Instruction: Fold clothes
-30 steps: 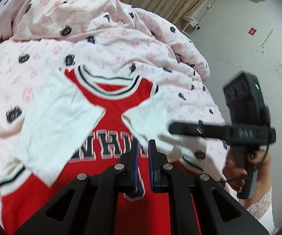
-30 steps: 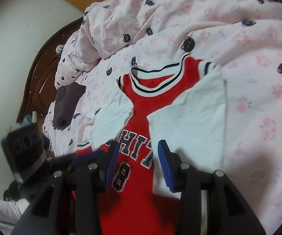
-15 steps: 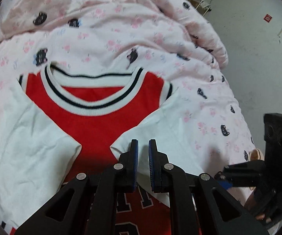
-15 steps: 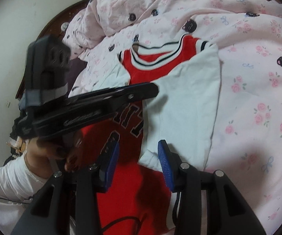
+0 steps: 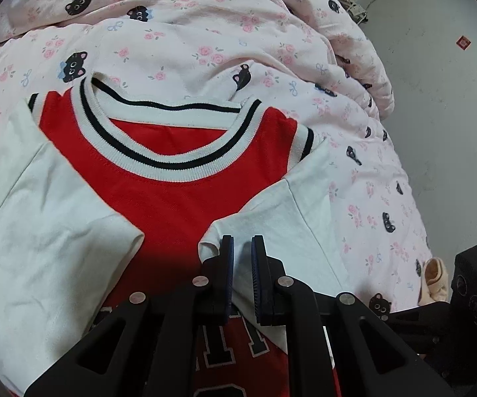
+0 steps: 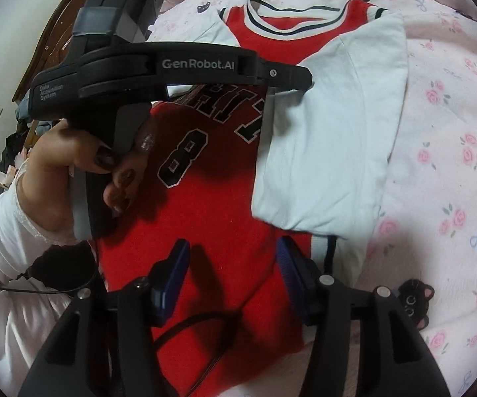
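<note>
A red jersey [image 5: 172, 198] with a white, black-striped collar lies flat on the bed, both white sleeves folded in over its chest. My left gripper [image 5: 241, 251] rests on the inner corner of the right-hand sleeve [image 5: 291, 211], its blue pads only a narrow slit apart. I cannot tell whether cloth is pinched. In the right wrist view the left gripper [image 6: 304, 77] reaches across the jersey [image 6: 205, 231] to that sleeve [image 6: 331, 125]. My right gripper [image 6: 232, 264] hangs open over the red lower part, just below the sleeve's hem.
A pink quilt [image 5: 205, 43] printed with cats and roses covers the bed around the jersey. A white wall [image 5: 453, 115] stands to the right and a wooden headboard [image 6: 50, 49] to the left. A hand [image 6: 83, 158] in a white sleeve grips the left tool. A black cable [image 6: 189, 327] crosses the jersey.
The left gripper moved forward and down onto the right sleeve's inner corner. The right gripper drew back toward the jersey's lower part. Neither jaw gap changed.
</note>
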